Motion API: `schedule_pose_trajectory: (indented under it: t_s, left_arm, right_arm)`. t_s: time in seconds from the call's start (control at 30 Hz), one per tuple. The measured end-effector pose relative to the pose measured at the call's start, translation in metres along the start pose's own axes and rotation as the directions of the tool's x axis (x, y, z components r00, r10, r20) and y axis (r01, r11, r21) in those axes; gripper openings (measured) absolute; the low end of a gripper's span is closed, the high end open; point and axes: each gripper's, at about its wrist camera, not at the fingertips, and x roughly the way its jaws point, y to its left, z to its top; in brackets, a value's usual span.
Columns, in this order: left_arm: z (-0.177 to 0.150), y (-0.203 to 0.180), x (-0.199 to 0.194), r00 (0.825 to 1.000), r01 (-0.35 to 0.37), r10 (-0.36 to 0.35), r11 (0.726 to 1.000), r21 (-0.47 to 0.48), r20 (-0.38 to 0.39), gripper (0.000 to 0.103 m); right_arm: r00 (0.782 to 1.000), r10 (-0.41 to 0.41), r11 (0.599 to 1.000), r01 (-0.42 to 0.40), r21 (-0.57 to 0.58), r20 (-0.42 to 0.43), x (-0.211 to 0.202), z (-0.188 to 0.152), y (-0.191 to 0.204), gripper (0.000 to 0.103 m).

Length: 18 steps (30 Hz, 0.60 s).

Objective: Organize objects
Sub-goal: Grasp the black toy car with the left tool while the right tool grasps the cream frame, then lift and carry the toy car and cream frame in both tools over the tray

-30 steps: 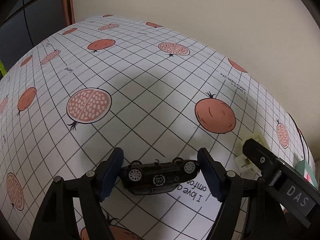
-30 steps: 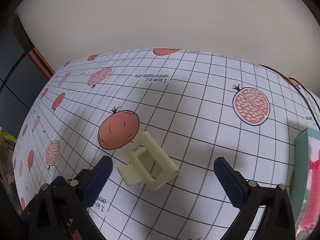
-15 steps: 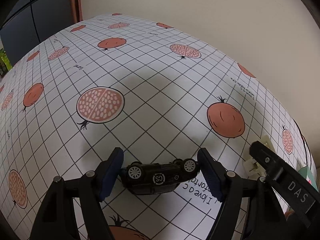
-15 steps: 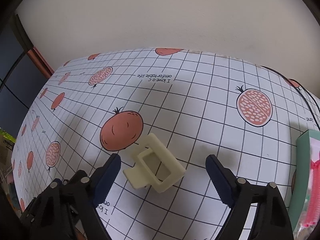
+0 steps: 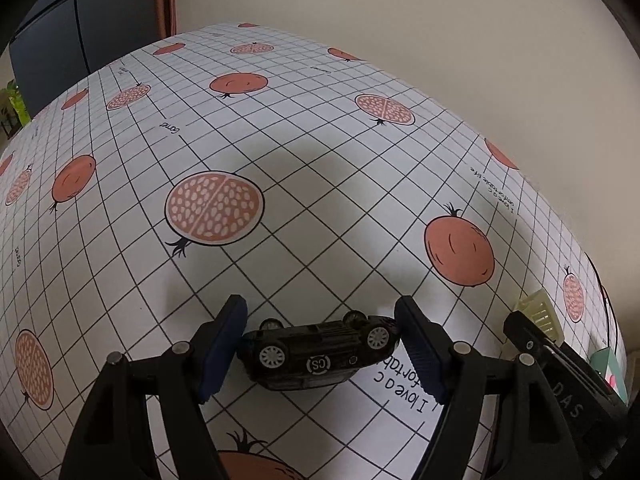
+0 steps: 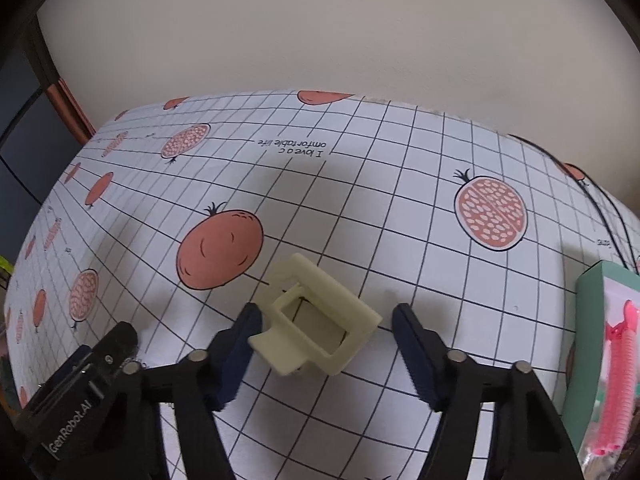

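Left wrist view, nearest first: my left gripper is clamped on the black toy car, blue pads pressed against its two ends. The car lies on its side between them, wheels and a round "CS" badge facing the camera. I cannot tell whether it is lifted off the tablecloth or resting on it. To the right of it, the black body of the other gripper intrudes, with the cream hair clip showing just past it.

Right wrist view: my right gripper is parted, its pads either side of the cream hair clip. The left pad sits at the clip's near tab, apparently touching; the right pad is just apart from it. The clip rests on the cloth, beside a printed whole pomegranate. At the right edge, a green box holds something pink and ribbed.

Further out in both views: white grid cloth with pomegranate prints and upside-down lettering, then a plain beige wall. Dark panels at far left.
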Motion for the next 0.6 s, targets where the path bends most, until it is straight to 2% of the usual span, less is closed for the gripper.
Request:
schedule_pose_trajectory:
  t_s: [0.03,0.43,0.6]
  left_arm:
    - [-0.0001,0.0000,0.0000,1.000,0.000,0.000,1.000,0.000,0.000,0.077]
    - [-0.0014,-0.0012,0.0002,1.000,0.006,-0.006,1.000,0.003,-0.004,0.077]
    - [-0.0007,0.0002,0.0000,1.000,0.009,-0.009,1.000,-0.003,-0.002,0.077]
  right_arm:
    - [1.000,-0.003,1.000,0.003,0.002,0.002,-0.0006,0.0000,-0.0007,0.061]
    - [1.000,-0.029,0.999,0.029,-0.014,-0.004,-0.0021,-0.0019,0.0028,0.061]
    - [1.000,-0.009,1.000,0.009,-0.008,-0.006,-0.0070,-0.0095,0.0007,0.061]
